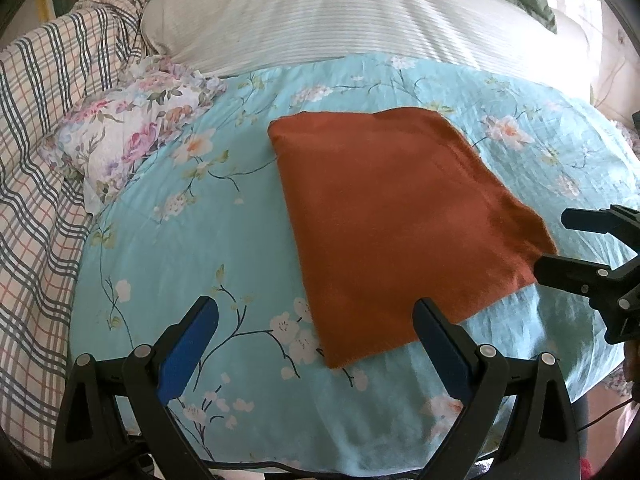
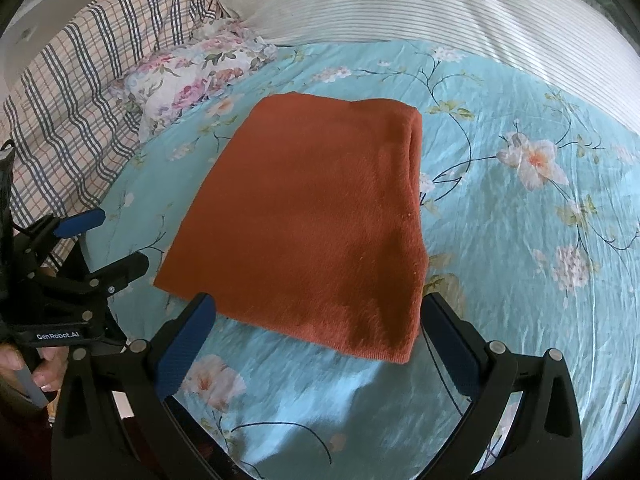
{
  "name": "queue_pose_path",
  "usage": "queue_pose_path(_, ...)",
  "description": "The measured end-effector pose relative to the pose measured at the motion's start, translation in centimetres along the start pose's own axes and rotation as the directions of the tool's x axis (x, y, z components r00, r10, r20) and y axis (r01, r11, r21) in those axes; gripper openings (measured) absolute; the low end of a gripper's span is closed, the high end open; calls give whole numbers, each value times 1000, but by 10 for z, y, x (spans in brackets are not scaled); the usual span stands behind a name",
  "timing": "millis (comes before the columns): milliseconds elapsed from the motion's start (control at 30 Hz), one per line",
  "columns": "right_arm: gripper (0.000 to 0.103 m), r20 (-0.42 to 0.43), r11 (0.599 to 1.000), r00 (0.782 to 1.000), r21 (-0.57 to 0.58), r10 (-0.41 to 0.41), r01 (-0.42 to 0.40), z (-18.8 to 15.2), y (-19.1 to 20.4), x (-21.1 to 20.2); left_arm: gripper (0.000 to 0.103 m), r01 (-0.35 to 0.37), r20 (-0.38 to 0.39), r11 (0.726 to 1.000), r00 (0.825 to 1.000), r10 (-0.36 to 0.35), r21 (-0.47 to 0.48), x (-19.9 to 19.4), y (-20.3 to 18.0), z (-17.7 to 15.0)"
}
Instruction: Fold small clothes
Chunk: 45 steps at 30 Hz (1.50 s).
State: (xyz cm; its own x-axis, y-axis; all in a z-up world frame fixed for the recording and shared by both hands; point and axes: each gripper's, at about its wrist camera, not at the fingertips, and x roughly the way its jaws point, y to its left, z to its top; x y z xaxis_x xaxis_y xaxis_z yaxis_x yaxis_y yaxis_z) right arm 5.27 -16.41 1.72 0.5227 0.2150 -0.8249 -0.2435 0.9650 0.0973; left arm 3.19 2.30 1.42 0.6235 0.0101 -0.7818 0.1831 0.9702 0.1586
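I see the rust-orange knitted garment [image 1: 396, 224], folded into a flat rectangle, lying on the turquoise floral bedsheet [image 1: 192, 248]. My left gripper [image 1: 316, 320] is spread wide and grips nothing; its right finger overlaps the garment's near edge, though I cannot tell if it touches. My right gripper [image 2: 316, 316] is also wide open and empty, its fingertips straddling the garment's near edge. Beyond the garment's far-left corner sits a small pink-flowered white pillow [image 1: 124, 136], with a plaid checked blanket [image 1: 48, 128] further left and a white striped pillow [image 1: 340, 20] behind.
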Motion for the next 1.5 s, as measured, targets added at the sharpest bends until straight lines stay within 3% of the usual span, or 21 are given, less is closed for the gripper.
queue_pose_path(1500, 102, 20, 1000, 1000, 16, 9, -10, -10, 4, -16, 98, 13, 24, 1000, 1000, -13, -13, -17, -6, -6)
